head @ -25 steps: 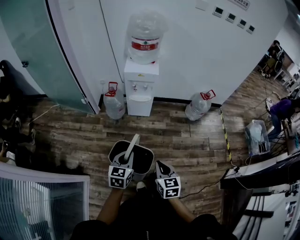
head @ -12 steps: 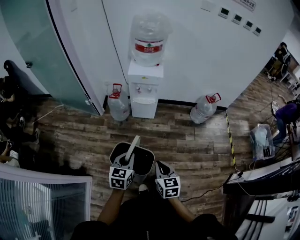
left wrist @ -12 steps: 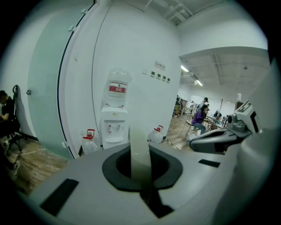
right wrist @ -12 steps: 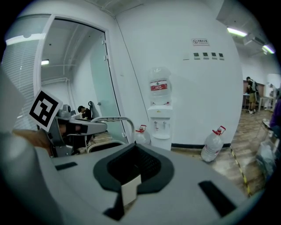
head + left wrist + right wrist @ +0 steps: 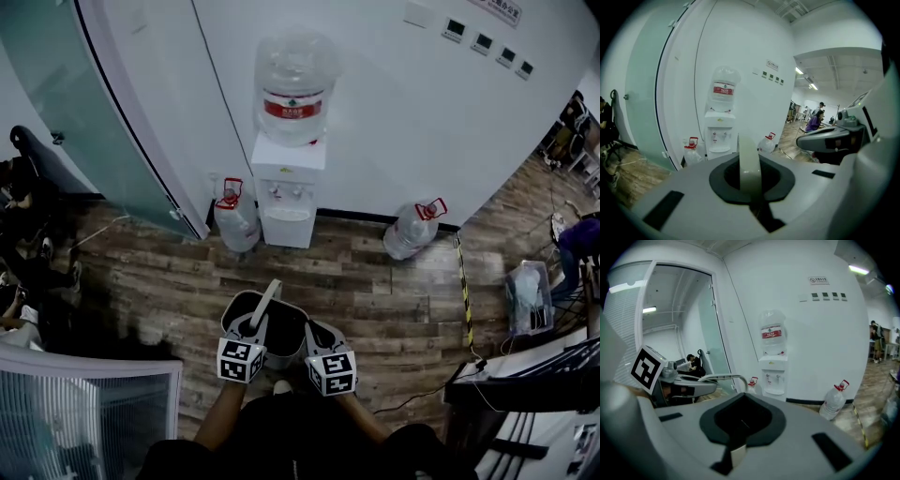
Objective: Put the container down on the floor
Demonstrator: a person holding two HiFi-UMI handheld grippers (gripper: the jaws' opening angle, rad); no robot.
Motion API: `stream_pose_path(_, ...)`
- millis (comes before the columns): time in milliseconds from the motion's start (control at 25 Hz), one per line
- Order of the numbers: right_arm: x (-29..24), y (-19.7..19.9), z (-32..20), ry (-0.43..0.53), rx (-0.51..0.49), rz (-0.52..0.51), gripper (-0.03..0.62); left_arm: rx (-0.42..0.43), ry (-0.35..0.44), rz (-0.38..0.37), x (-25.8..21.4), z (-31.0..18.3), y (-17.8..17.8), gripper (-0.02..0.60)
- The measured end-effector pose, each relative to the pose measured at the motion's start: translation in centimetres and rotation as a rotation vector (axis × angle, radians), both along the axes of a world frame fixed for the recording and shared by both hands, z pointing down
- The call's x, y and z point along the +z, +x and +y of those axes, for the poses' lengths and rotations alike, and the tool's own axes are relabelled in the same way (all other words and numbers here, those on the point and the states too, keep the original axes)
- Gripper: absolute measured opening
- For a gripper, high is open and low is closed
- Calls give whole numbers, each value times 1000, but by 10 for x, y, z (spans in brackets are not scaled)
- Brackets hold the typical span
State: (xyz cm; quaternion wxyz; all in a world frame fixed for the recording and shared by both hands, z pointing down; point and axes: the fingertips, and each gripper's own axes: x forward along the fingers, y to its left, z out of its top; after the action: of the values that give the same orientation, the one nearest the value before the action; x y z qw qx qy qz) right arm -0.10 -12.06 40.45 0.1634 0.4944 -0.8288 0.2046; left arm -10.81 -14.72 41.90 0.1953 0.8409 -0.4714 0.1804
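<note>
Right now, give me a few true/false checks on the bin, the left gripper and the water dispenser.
1. The left gripper is shut on the bin's handle. True.
2. The handle lies flat across the bin. False: it stands up from the bin.
3. A big jug sits on top of the water dispenser. True.
4. Three jugs stand on the floor by the dispenser. False: two, one on the left and one on the right.

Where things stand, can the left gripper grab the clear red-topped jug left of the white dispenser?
Probably not: left gripper is shut on the dark bin's pale handle; the jug stands well ahead.
</note>
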Motion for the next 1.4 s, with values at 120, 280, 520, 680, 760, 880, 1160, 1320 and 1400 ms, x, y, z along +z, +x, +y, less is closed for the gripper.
stream_pose_path(120,-2,9,-22,2,-11,-2,11,-8,-6,4,0,-17,10,13)
stream_pose_path(280,2,22,-46,-10,-30,-8,11,-25,-7,1,0,-39,22,12)
stream_pose_path(520,6,42,-79,-21,-63,-12,11,-71,10,-3,-3,-73,34,12)
stream_pose_path(680,8,58,-98,-22,-79,-15,11,-101,14,-5,-4,-95,42,12)
stream_pose_path(760,10,65,-105,-24,-81,-18,11,-120,15,-3,-3,-103,43,12)
stream_pose_path(880,11,75,-117,-24,-82,-22,11,-149,11,3,-2,-116,45,13)
stream_pose_path(1160,18,82,-144,-43,-95,-19,11,-160,-6,3,5,-146,52,12)
stream_pose_path(1320,25,79,-166,-64,-79,-26,11,-150,-14,8,11,-172,54,12)
stream_pose_path(1400,26,76,-179,-70,-72,-25,11,-140,-23,8,17,-187,53,12)
